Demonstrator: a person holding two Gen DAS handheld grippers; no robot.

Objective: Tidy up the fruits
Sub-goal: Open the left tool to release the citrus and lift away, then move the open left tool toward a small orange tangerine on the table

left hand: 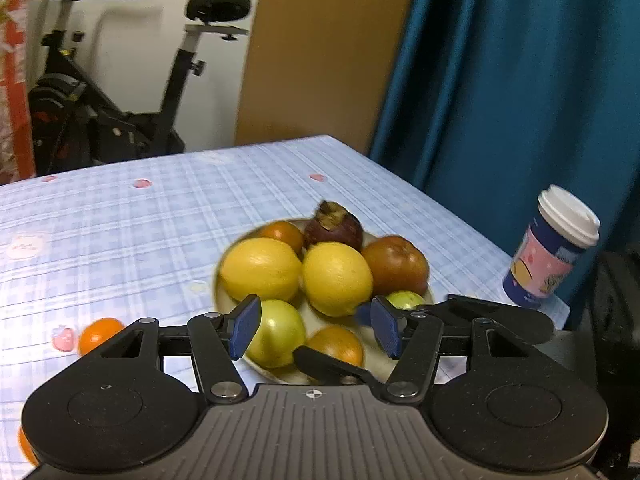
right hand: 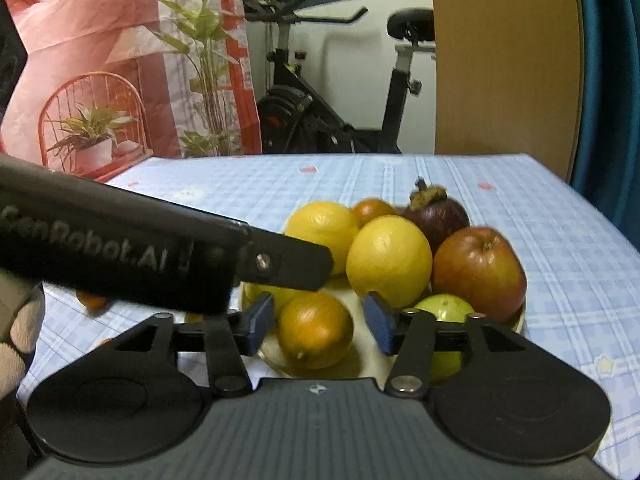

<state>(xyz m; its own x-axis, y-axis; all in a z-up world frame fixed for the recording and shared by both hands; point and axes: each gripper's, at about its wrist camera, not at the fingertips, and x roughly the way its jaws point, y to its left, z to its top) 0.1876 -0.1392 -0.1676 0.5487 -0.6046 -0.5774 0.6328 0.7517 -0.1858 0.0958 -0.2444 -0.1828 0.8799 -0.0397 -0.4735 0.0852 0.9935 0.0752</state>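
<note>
On checked tablecloth (left hand: 120, 216), fruit plate (left hand: 224, 300); left gripper (left hand: 316, 326), right gripper (right hand: 318, 322) both apart.

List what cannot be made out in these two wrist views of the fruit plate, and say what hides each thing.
- Left wrist view: orange fruit at the lower left edge, mostly behind the left gripper body.
- Right wrist view: small orange on the tablecloth, largely behind the other gripper's black arm.
- Right wrist view: green fruit partly behind the right gripper.

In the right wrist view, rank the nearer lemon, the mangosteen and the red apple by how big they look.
Largest to smallest as they appear:
1. red apple and nearer lemon, too alike to separate
2. mangosteen, though it sits farther back, so this is unsure
</note>
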